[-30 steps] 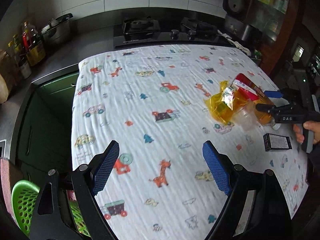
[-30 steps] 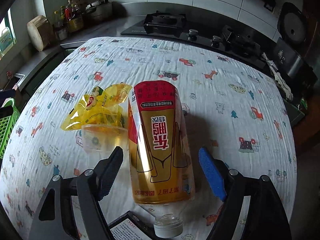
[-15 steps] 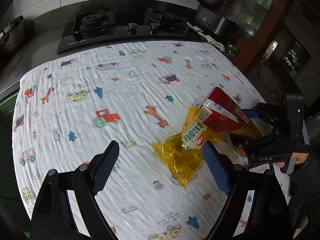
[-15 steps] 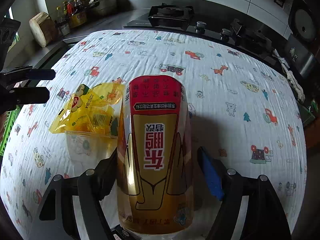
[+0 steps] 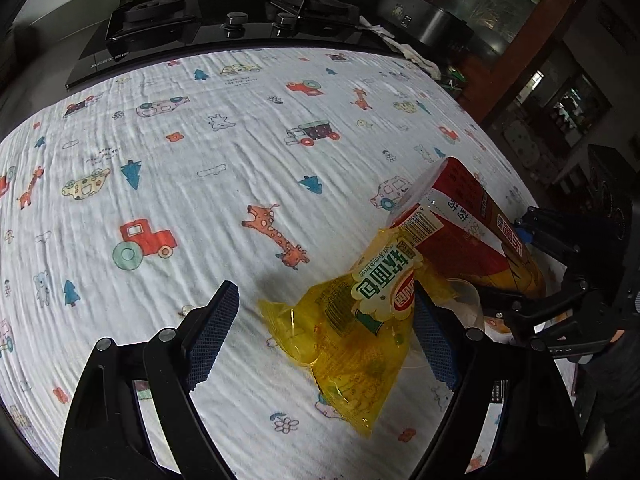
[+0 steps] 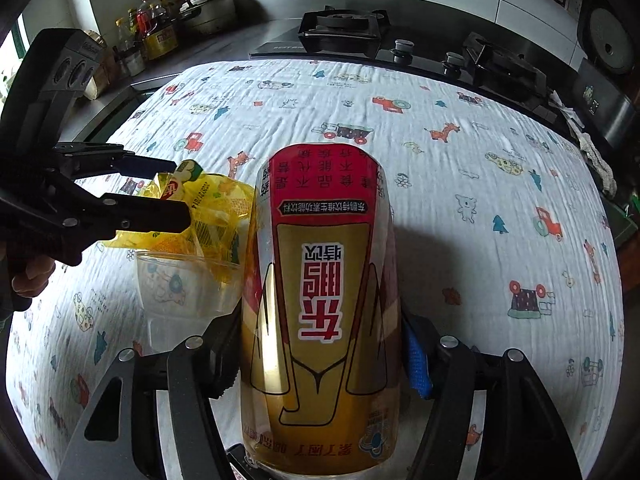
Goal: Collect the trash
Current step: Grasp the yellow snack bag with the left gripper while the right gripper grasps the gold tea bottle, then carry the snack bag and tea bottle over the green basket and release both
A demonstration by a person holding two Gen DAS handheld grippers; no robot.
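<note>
While my left tongs (image 5: 320, 336) gape around the yellow wrapper (image 5: 352, 328) near the tabletop's (image 5: 168, 168) right edge, nothing is collected; my right tongs (image 6: 320, 356) clamp the bottle (image 6: 320, 288), the clear cup (image 6: 180, 292) untouched beside it.

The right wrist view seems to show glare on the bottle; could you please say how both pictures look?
Right wrist view: window light streaks the gold-and-red labelled plastic bottle, which shadows the printed white cloth; left wrist view: translucent yellow snack wrapper sharp; fisheye bends the cloth edges in both.
</note>
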